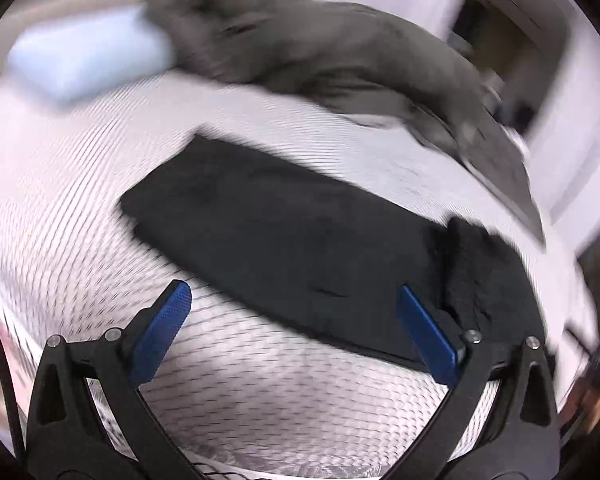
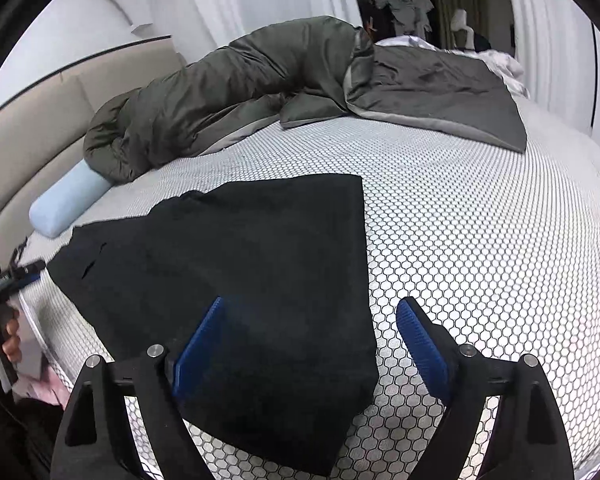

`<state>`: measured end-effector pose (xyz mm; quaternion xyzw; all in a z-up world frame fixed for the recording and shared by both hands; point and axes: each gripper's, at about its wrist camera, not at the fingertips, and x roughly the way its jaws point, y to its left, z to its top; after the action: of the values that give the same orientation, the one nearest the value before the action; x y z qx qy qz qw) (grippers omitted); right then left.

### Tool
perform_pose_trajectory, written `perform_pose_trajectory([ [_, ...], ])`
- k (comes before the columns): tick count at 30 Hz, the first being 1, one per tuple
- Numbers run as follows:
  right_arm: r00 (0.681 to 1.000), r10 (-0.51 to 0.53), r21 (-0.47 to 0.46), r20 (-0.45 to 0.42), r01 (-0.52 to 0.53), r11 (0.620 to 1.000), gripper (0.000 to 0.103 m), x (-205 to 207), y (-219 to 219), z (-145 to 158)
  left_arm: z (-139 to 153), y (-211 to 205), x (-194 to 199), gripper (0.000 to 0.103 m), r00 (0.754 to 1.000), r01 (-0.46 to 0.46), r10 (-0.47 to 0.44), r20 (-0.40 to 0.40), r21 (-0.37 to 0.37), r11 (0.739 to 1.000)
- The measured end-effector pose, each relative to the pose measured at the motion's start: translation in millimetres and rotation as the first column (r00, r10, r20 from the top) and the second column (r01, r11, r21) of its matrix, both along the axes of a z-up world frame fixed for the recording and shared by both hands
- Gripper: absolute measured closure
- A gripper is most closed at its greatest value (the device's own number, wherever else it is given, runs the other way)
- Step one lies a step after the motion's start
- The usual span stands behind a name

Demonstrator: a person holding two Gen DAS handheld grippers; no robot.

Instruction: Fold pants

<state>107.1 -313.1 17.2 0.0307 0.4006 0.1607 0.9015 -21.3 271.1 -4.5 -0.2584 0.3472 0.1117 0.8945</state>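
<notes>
Black pants [image 2: 240, 260] lie folded flat on a bed with a white honeycomb-pattern cover [image 2: 480, 240]. My right gripper [image 2: 312, 306] hovers over their near right corner with its jaws wide apart. The cloth lies between the blue fingers [image 2: 420, 340], and neither pad presses on it. In the blurred left wrist view the pants [image 1: 280, 232] stretch across the middle, with a bunched, raised end [image 1: 480, 272] at the right. My left gripper [image 1: 292, 292] is open at their near edge with nothing gripped. Its right finger [image 1: 428, 332] is over the cloth and its left finger [image 1: 164, 328] is over bare cover.
A grey-green padded duvet [image 2: 228, 92] lies along the far side of the bed, with a light blue bolster pillow [image 2: 68, 200] at its left end. A beige headboard [image 2: 28, 128] stands at the left. A person's hand [image 2: 8, 340] holds a tool handle at the left edge.
</notes>
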Motion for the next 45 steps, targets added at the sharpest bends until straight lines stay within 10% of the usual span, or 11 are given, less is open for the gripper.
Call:
perform_pose_trajectory([
  [4,1.0,0.002,0.031,-0.007,-0.002,1.0,0.015,-1,-2,3,-35,45,7,0.015,0.995,-0.101,0.096,-0.038,-0.185,0.977],
  [8,0.999,0.037,0.004,0.02,-0.037,0.999,0.015,-9,2,7,-46,65,28,0.037,0.981,-0.187,0.176,-0.075,-0.179,0.966],
  [10,0.999,0.048,-0.012,0.016,-0.047,0.999,0.015,-9,5,5,-42,72,39,0.075,0.976,-0.215,0.207,-0.069,-0.151,0.965],
  [13,0.998,0.055,-0.024,0.015,-0.054,0.998,0.015,-9,7,2,-33,70,55,0.098,0.975,-0.217,0.211,-0.062,-0.109,0.97],
  [21,0.998,0.061,-0.034,0.015,-0.061,0.998,0.015,-9,8,2,84,-52,72,0.1,0.981,0.04,-0.064,0.185,0.13,0.991],
  [26,0.999,0.05,-0.044,0.009,-0.05,0.998,0.015,-6,6,-1,133,-200,87,0.099,0.869,0.387,-0.434,0.238,0.219,0.896],
  [30,1.0,0.005,-0.071,-0.005,-0.006,0.997,0.015,1,-6,-5,110,-301,113,0.047,0.69,0.703,-0.708,0.15,0.094,0.705],
  [33,0.996,-0.083,-0.093,-0.026,0.08,0.992,0.015,7,-29,-9,99,-318,110,0.044,0.642,0.75,-0.753,0.14,0.087,0.656],
  [37,0.984,-0.17,-0.038,-0.058,0.168,0.985,0.015,9,-57,-10,88,-277,102,0.014,0.712,0.663,-0.682,0.168,0.157,0.732],
  [41,0.992,-0.103,0.037,-0.071,0.106,0.994,0.015,5,-52,-7,44,-213,133,0.014,0.858,0.464,-0.5,0.119,0.239,0.853],
  [45,0.993,0.056,0.186,-0.109,-0.035,0.982,0.019,7,-28,-7,-13,-169,161,0.02,0.934,0.353,-0.357,-0.021,0.219,0.91],
])
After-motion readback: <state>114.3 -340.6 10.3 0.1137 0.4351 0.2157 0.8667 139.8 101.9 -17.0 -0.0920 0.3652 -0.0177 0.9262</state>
